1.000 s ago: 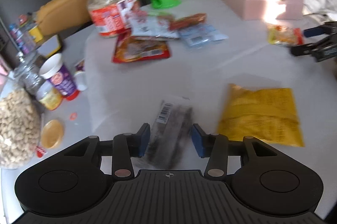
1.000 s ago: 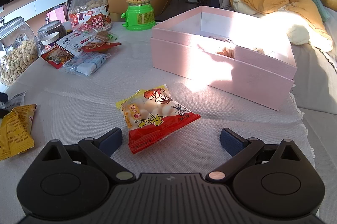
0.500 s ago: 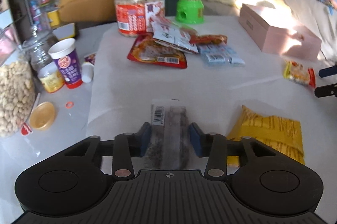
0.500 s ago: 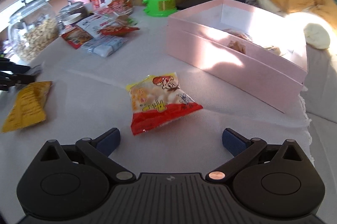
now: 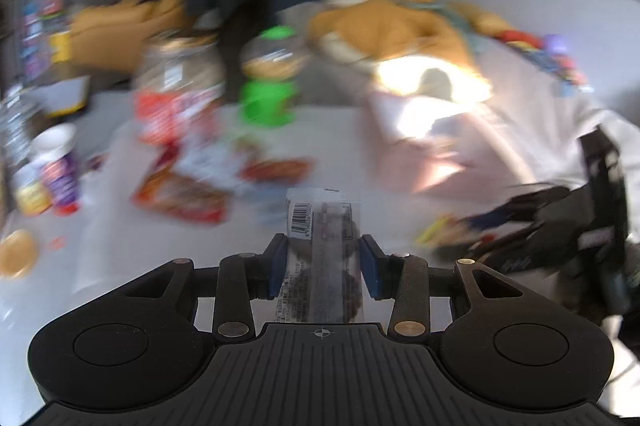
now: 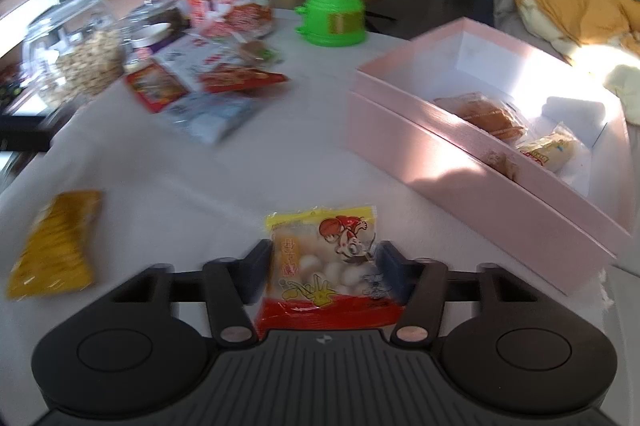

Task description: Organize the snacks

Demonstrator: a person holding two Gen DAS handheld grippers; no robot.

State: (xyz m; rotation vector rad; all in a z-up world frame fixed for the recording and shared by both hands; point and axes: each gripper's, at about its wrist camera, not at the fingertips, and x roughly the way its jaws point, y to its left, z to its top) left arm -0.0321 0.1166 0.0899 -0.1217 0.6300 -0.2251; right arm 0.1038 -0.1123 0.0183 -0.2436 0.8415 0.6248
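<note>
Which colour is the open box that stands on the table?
The box is pale pink outside, white inside; the right wrist view shows it best.

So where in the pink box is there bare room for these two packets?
The pink box is bare at its far end, beyond the brown pastry. Its near end is crowded with that pastry and a yellow-white packet. The cloth between the box and the yellow bag is also bare.

Open box (image 6: 472, 161) right of snack pile (image 6: 208, 93), on table (image 6: 248, 177).
</note>
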